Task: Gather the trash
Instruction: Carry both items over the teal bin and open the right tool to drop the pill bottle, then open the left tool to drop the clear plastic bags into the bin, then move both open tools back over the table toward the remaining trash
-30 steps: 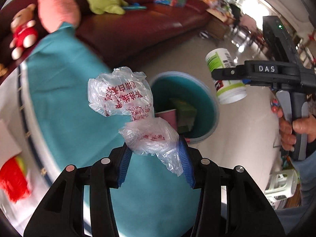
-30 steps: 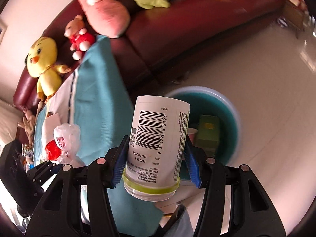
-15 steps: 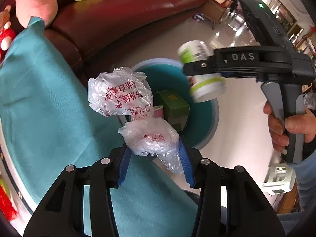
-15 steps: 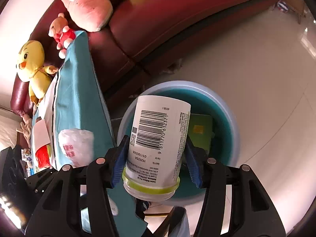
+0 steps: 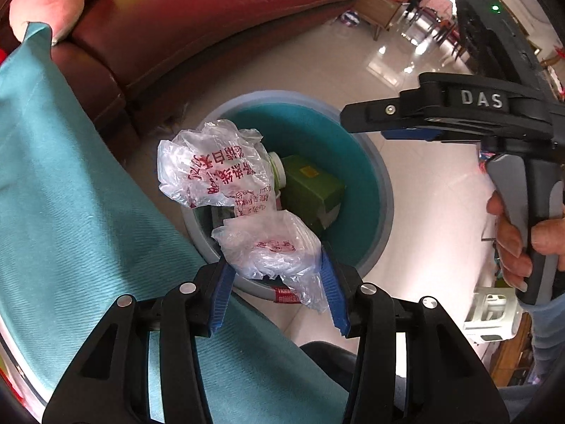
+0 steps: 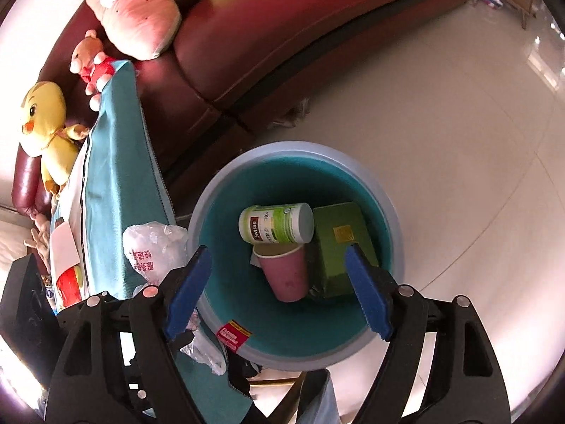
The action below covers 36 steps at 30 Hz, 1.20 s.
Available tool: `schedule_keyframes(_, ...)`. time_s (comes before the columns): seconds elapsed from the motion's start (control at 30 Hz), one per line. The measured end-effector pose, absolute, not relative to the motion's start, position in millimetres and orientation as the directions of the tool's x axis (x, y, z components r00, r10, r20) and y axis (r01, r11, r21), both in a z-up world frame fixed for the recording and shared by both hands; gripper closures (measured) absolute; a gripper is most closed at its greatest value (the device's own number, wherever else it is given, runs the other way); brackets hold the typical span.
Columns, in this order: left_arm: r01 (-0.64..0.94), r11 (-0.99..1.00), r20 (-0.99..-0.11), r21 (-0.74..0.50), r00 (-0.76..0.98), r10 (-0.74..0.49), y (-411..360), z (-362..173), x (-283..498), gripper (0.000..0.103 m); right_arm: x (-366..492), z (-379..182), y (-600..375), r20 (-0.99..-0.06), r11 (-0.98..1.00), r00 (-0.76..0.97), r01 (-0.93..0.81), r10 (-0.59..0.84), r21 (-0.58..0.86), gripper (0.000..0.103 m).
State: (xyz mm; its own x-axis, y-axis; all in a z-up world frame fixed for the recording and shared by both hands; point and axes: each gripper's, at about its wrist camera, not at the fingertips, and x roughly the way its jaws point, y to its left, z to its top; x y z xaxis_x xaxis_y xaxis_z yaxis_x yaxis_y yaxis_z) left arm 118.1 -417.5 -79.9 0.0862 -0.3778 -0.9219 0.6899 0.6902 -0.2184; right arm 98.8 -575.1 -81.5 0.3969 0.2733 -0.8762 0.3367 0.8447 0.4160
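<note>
Crinkled clear plastic, printed with red characters, forms the plastic bag (image 5: 247, 212) pinched between the blue pads of the left gripper (image 5: 277, 291), whose jaws are drawn in tight on the bag's lower bunch while the upper part billows free above the near rim of the bin. Beneath and ahead of it stands the round trash bin (image 6: 388, 208), grey-rimmed with a teal inside, on a pale tiled floor (image 6: 459, 123) just beside the edge of a teal cloth (image 5: 70, 194) that drapes downward at the left. Lying on its side inside the bin is a white-and-green supplement bottle (image 6: 277, 223), resting on top of a pink paper cup (image 6: 286, 275) and touching a green carton (image 6: 340, 247) at its right. The right gripper (image 6: 279, 289) hangs directly over the bin's mouth with its jaws spread wide and nothing between the blue pads; in the left wrist view the same tool appears side-on, lettered DAS, with the right hand (image 5: 519, 240) wrapped round its grey handle. A red sticker (image 6: 233, 334) marks the bin's near rim. Behind the bin runs a dark red leather sofa (image 6: 282, 35) carrying a pink plush (image 6: 136, 17), a small bear in red (image 6: 90, 63) and a yellow chick plush (image 6: 46, 123), the last two partly behind the cloth's far edge.
</note>
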Motion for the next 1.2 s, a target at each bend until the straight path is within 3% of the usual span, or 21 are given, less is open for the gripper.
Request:
schedule_keyframes(0.1,0.692,0.688,-0.923,-0.220,0.081,-0.377,-418,-80,119,0.050,94,-78,-577,-0.879,0.843,0.396,0.348,0.265,0.410,0.027)
schedule_keyframes(0.2,0.673,0.705,-0.926,-0.223,0.080,-0.369,-415,-78,122,0.037,90,-75,-579,-0.882,0.842,0.395,0.356,0.257,0.404,0.026)
schedule_keyframes(0.27,0.660,0.718,-0.924,-0.224,0.091,-0.372,-410,-78,123,0.021,87,-73,-579,-0.884,0.842,0.396,0.363,0.248,0.399,0.023)
schedule_keyframes(0.83,0.601,0.767,-0.905,-0.225,0.163,-0.394,-347,-56,111,0.019,80,-62,-546,-0.903,0.862,0.358,0.350,0.240,0.367,0.019)
schedule_keyframes(1.2,0.511,0.829,-0.884,-0.227,0.248,-0.396,-252,-35,97,0.019,88,-38,-473,-0.912,0.915,0.330,0.232,0.244,0.329,0.019)
